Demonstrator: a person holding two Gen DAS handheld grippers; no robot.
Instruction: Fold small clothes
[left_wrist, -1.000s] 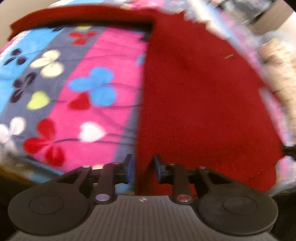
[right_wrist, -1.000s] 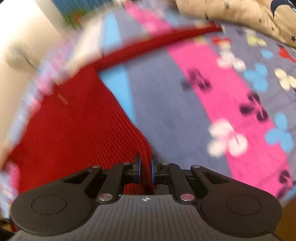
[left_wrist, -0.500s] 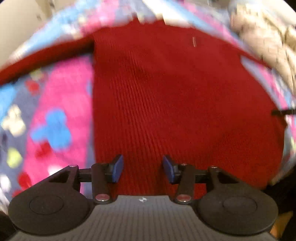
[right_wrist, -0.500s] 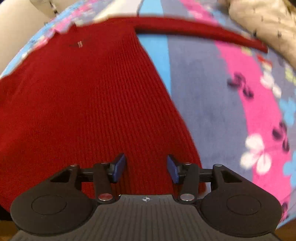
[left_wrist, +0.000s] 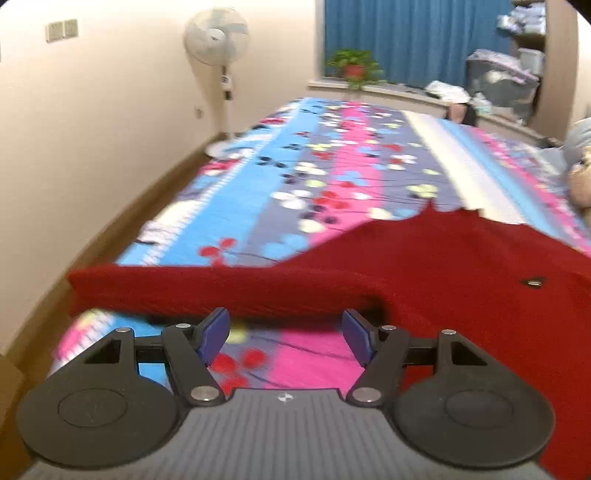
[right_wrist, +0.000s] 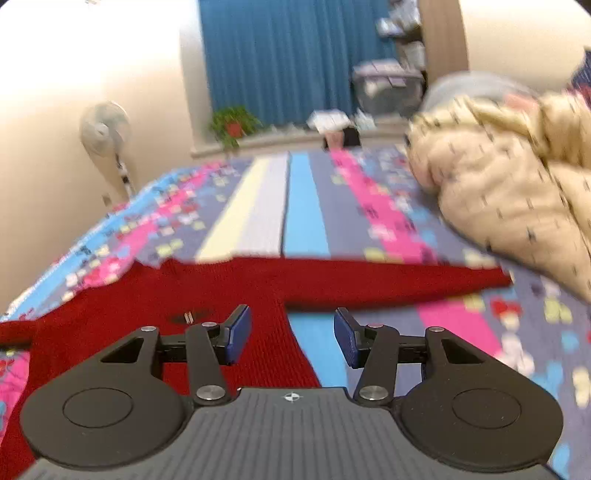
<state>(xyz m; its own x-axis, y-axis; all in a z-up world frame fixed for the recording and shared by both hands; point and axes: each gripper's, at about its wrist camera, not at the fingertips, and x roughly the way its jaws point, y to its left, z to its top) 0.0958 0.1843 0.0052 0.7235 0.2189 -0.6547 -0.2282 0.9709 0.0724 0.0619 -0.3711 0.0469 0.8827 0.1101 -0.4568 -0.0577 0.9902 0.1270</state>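
Red sweater (left_wrist: 461, 266) cut off at right edge, beige quilt (right_wrist: 509, 206) blurred (print unreadable), far shelves indistinct

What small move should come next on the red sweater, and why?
Probably bring the left gripper down onto the outstretched sleeve and fold it across the body. The red sweater lies flat on the bedspread with both sleeves out, and both grippers, right too, are open and empty.

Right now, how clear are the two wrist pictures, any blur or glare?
Left wrist: red sweater and bedspread slightly smeared, fisheye bends the wall. Right wrist: heavier blur on the beige quilt, washed-out glare on the upper-left wall.
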